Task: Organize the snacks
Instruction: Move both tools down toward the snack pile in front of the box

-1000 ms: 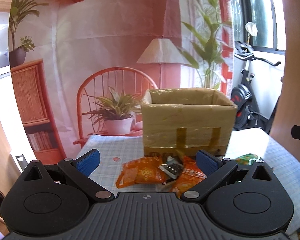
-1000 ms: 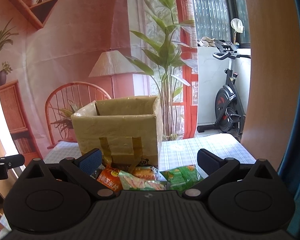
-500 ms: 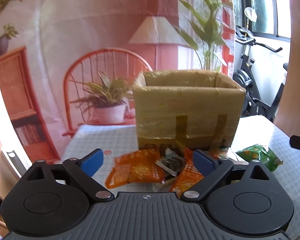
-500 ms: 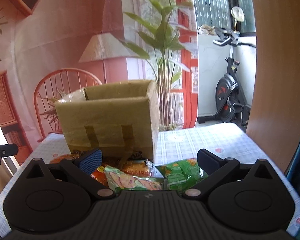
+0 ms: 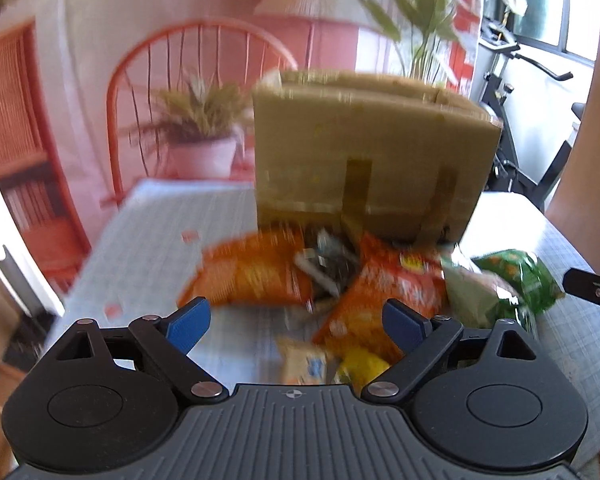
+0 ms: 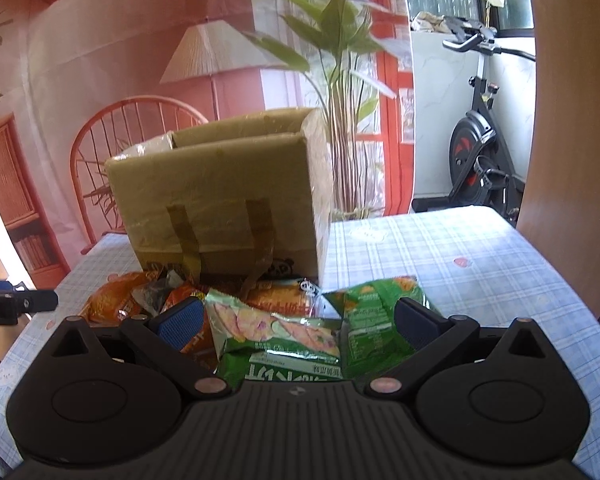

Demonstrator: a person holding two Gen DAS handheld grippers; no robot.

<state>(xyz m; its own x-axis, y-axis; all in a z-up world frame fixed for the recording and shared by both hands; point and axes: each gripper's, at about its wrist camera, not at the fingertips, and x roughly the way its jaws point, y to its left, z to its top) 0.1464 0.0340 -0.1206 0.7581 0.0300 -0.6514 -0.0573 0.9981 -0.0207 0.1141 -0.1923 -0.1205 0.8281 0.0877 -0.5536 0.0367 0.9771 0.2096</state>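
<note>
A pile of snack packets lies on the checked tablecloth in front of an open taped cardboard box (image 5: 372, 160), also in the right wrist view (image 6: 224, 200). In the left wrist view, orange packets (image 5: 256, 276) (image 5: 384, 292), a dark packet (image 5: 324, 268) and a green packet (image 5: 516, 276) show. My left gripper (image 5: 296, 320) is open and empty, above the pile's near edge. My right gripper (image 6: 296, 320) is open and empty over green packets (image 6: 276, 332) (image 6: 376, 312).
The table (image 6: 440, 256) has bare cloth to the right of the box. A potted plant (image 5: 200, 136) and a red chair (image 5: 204, 52) stand behind the table. An exercise bike (image 6: 484, 152) stands at the right. Each gripper's tip shows at the other view's edge.
Both grippers have moved forward and tilted down toward the snack pile, so the packets look larger and nearer. The left wrist view is motion-blurred. Both stay open.
</note>
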